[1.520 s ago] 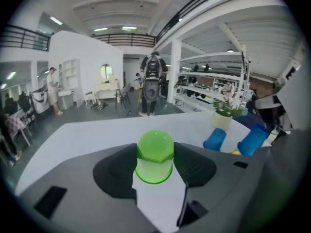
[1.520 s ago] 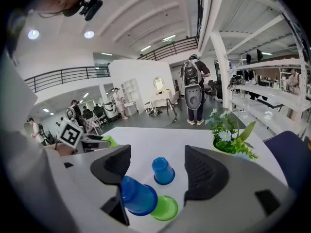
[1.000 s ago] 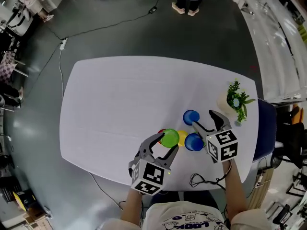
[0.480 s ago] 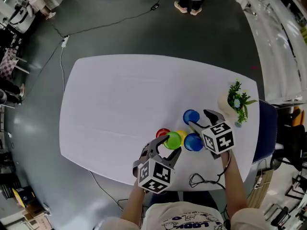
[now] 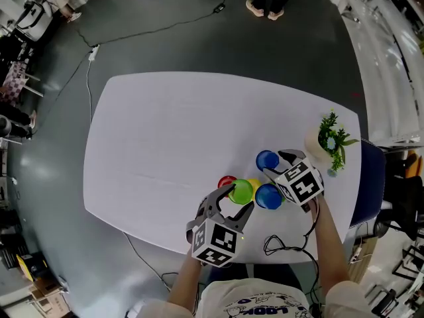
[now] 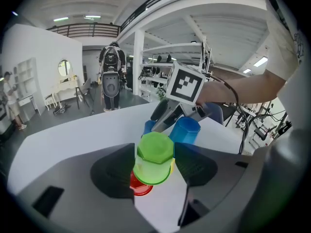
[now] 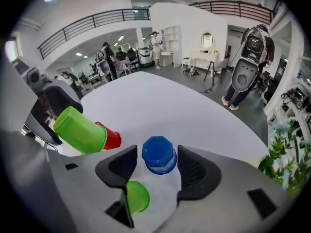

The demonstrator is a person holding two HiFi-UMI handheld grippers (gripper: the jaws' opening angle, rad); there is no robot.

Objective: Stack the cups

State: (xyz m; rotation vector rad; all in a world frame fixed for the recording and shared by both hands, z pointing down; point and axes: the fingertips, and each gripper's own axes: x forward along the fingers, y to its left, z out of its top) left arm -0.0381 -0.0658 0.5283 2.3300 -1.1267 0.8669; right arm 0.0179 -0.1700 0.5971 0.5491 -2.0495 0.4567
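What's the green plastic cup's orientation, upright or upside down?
Upside down: the green plastic cup shows its closed hexagonal base uppermost, wider rim below.

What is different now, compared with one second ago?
The right gripper sank around the farther blue cup, its fingers closing but not yet touching. The left gripper opened its fingers slightly, still holding the green cup. The red cup, yellow cup and nearer blue cup stayed put.

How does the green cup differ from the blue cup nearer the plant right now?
The green cup is tilted over the red cup and yellow cup; the blue cup stands base-up on the table. The left gripper grips the green cup, jaws having just been opening; the right gripper's jaws, just closing, flank the blue cup untouched. Both have faceted bases.
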